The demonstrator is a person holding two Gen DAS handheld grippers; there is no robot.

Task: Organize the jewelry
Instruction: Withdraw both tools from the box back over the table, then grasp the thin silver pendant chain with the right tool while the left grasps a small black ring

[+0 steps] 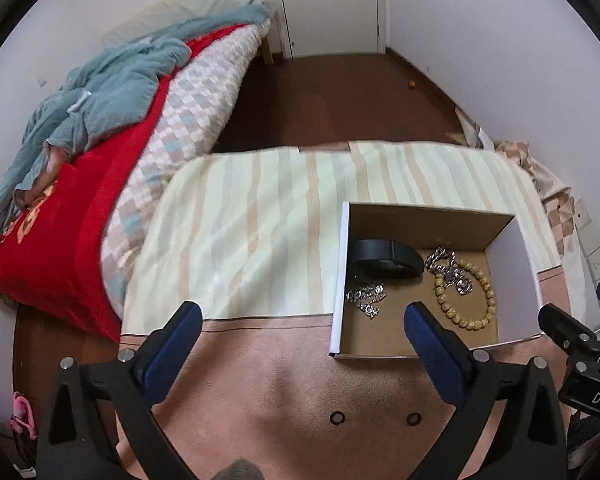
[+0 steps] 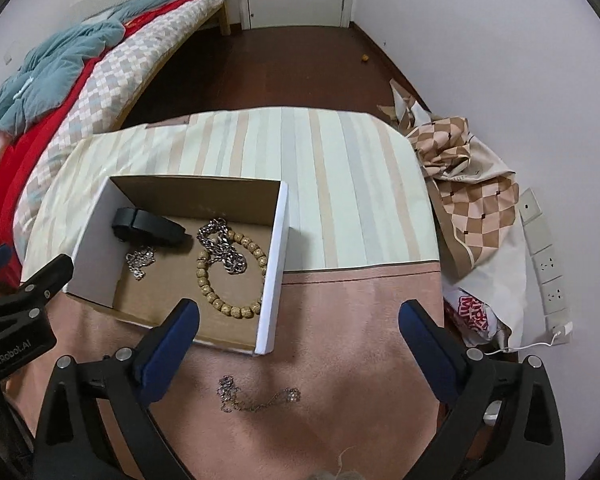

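An open cardboard box sits on the cloth-covered table. Inside lie a black band, a wooden bead bracelet, a thick silver chain and a thin silver chain. Another thin silver chain lies on the pink cloth in front of the box, between and below my right gripper's fingers. My left gripper is open and empty, left of the box. My right gripper is open and empty above the loose chain.
The table cloth is striped at the back and pink in front. A bed with a red blanket stands at the left. Bags and wall sockets are at the right. The right gripper's body shows at the left view's right edge.
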